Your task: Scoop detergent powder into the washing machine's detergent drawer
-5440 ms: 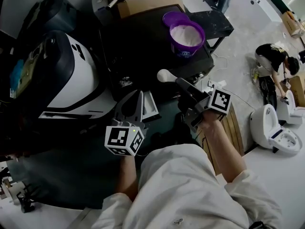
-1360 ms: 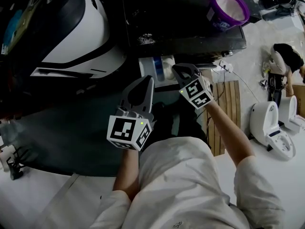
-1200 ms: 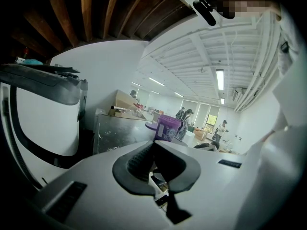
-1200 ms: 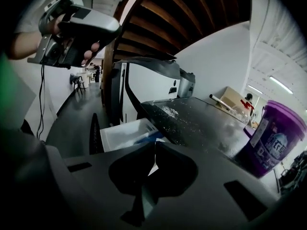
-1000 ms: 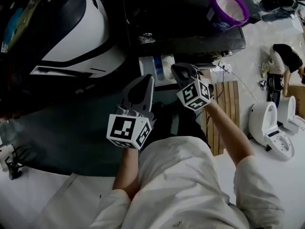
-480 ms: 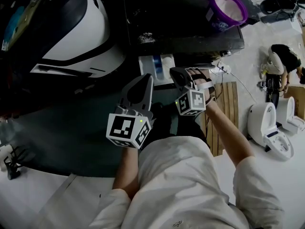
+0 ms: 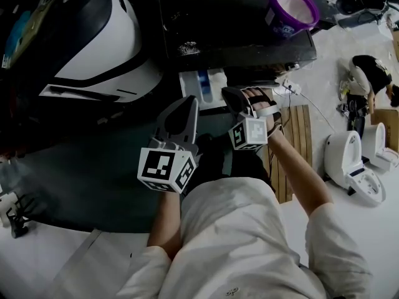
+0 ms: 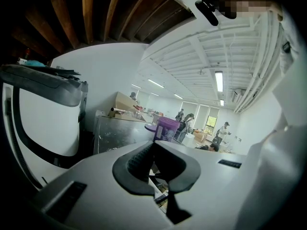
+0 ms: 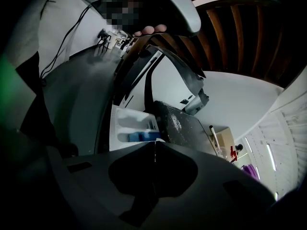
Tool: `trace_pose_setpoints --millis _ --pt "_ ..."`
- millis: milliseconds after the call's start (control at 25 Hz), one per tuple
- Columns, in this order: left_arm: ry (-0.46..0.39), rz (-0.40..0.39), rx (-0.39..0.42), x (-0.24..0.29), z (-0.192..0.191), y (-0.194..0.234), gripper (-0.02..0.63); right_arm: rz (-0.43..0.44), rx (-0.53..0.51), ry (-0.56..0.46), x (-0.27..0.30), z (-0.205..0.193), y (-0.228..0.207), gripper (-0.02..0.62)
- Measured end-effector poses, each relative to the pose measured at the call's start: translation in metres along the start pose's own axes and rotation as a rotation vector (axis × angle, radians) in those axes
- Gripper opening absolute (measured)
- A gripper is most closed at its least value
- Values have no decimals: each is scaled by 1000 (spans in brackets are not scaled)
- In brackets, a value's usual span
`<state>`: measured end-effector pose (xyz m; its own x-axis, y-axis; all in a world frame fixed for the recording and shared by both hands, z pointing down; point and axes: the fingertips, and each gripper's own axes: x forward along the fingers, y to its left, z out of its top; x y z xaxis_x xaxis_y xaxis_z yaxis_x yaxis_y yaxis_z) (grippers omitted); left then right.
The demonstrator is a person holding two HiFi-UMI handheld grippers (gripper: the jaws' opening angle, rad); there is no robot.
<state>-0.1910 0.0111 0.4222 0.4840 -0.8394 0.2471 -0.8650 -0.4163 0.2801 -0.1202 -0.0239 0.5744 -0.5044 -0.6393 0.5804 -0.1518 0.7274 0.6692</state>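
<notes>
The white detergent drawer [image 7: 202, 86] with its blue compartment [image 9: 140, 136] stands pulled out of the black-topped washing machine [image 7: 237, 30]. A purple tub [image 7: 292, 8] of white powder sits on the machine's far right corner; it also shows in the left gripper view as the purple tub [image 8: 166, 128]. My right gripper [image 7: 232, 97] hovers just right of the drawer, rolled over, jaws shut, with no scoop visible in it. My left gripper [image 7: 186, 104] hangs below the drawer's front, also shut with nothing in it. In their own views, the left gripper [image 8: 153, 145] and right gripper [image 9: 154, 145] have tips meeting.
A large white-and-black machine [image 7: 93, 42] stands to the left of the washer. On the floor at right are a wooden slatted board [image 7: 298, 142], white toilets [image 7: 358, 173] and a crouching person [image 7: 369, 73]. Cables lie near the washer's right front corner.
The right gripper has drawn back from over the drawer and rolled its marker cube round. The white scoop it held 5.4 s ago no longer shows. The left gripper has hardly moved.
</notes>
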Motion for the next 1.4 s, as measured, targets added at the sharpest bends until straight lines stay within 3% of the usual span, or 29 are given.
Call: trace_pose_setpoints --millis 240,520,1120,1400 --pt "-2 -9 7 -3 1 -3 20 -14 21 -3 -6 2 -1 9" --pt "-5 -20 17 -9 1 -5 20 -6 175 -58 -16 9 -6 11" --pt "-19 -9 23 -14 6 3 20 6 813 -198 -56 14 -39 9" --pt "-19 9 23 -14 2 5 20 -42 927 -224 -75 18 -53 9"
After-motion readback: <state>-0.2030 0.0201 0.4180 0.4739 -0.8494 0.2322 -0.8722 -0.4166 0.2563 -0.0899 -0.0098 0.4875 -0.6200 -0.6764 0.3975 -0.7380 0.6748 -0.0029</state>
